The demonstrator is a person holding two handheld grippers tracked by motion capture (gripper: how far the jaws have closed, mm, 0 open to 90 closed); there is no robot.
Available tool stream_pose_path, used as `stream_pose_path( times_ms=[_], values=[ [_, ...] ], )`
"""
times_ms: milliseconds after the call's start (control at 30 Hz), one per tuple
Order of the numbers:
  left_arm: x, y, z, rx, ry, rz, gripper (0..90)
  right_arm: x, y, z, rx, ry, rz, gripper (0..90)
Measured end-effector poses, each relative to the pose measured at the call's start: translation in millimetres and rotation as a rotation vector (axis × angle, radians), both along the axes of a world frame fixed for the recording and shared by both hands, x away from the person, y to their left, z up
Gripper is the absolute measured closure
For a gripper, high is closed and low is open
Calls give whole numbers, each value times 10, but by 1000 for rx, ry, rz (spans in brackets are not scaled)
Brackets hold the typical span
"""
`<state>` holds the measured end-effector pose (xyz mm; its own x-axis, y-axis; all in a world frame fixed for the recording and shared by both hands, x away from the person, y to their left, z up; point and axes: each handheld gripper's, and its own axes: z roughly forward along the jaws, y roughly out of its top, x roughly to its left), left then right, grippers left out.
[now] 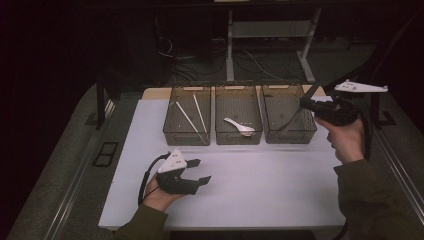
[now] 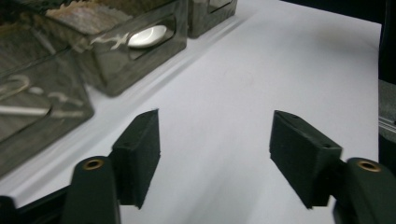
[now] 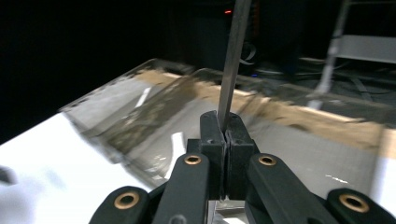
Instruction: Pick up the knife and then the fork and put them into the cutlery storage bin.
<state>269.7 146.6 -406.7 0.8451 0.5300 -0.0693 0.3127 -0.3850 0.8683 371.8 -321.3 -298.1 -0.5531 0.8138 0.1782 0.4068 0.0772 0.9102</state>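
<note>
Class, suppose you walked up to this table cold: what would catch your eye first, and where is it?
Three clear bins stand in a row at the far side of the white table; a white spoon lies in the middle one and thin white sticks in the left one. The right gripper, raised by the right bin, is clamped on a thin dark strip. The left gripper rests open near the front.

Bins (image 1: 238,120) smoky translucent plastic; spoon (image 1: 239,126) glossy white; table cover (image 1: 250,185) matt white; tool pads (image 2: 140,154) matt black.

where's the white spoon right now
In the high view, the spoon lies in the middle bin, between the bin with sticks and the right bin.
</note>
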Motion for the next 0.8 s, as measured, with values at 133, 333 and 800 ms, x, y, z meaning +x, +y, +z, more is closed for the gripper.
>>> stream_pose_path(
  times_ms=[133, 333, 800],
  values=[
    [-41, 141, -51, 3, 9, 10, 238, 116, -140, 65, -60, 6, -63, 886],
    [-57, 196, -97, 0, 37, 7, 198, 311, -224, -53, -200, 100, -106, 886],
    [-46, 176, -125, 9, 47, -7, 149, 708, -85, -380, -337, 236, -103, 885]
  ],
)
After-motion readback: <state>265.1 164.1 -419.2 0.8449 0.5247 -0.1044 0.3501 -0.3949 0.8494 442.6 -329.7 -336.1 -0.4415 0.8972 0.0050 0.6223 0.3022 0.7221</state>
